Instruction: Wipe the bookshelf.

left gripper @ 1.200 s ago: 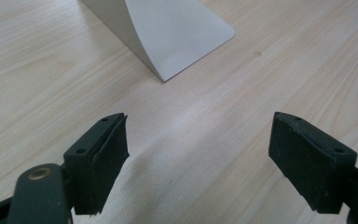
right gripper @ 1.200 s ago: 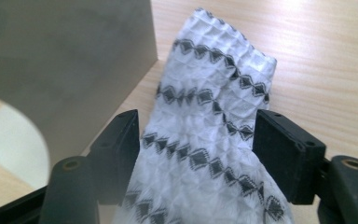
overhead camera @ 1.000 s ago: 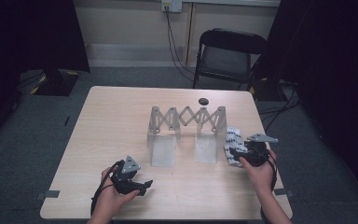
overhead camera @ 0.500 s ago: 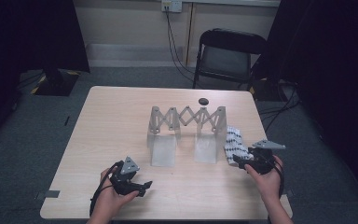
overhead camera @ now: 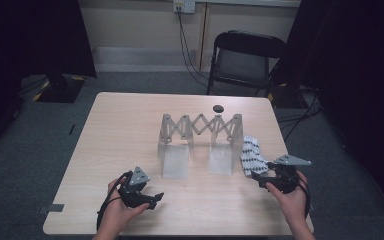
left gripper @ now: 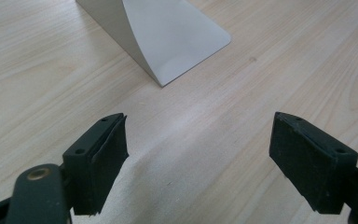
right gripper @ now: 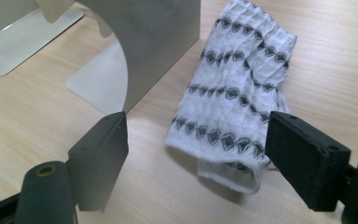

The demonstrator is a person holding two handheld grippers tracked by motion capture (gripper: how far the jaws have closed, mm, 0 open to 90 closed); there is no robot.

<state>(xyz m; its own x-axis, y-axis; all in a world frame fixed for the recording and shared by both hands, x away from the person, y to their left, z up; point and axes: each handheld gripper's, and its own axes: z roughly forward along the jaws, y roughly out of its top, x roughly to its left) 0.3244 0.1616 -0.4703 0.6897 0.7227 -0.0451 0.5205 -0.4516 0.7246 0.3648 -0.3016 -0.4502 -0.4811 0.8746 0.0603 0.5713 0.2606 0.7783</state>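
Your right gripper (overhead camera: 264, 181) has just been opening its jaws, and nothing sits between them: the folded cloth (right gripper: 235, 105) lies free on the desk (overhead camera: 120, 135) just ahead, beside the rack's right foot and near the desk's right edge. It looks like a release, so the cloth seems set down and you are backing toward the near edge. Your left gripper (overhead camera: 155, 198) rests by the near edge, jaws wide apart and empty. The cloth is soft waffle weave, white with dark diamond bands. The accordion rack (overhead camera: 201, 125) is pale, rigid, with smooth curved feet.
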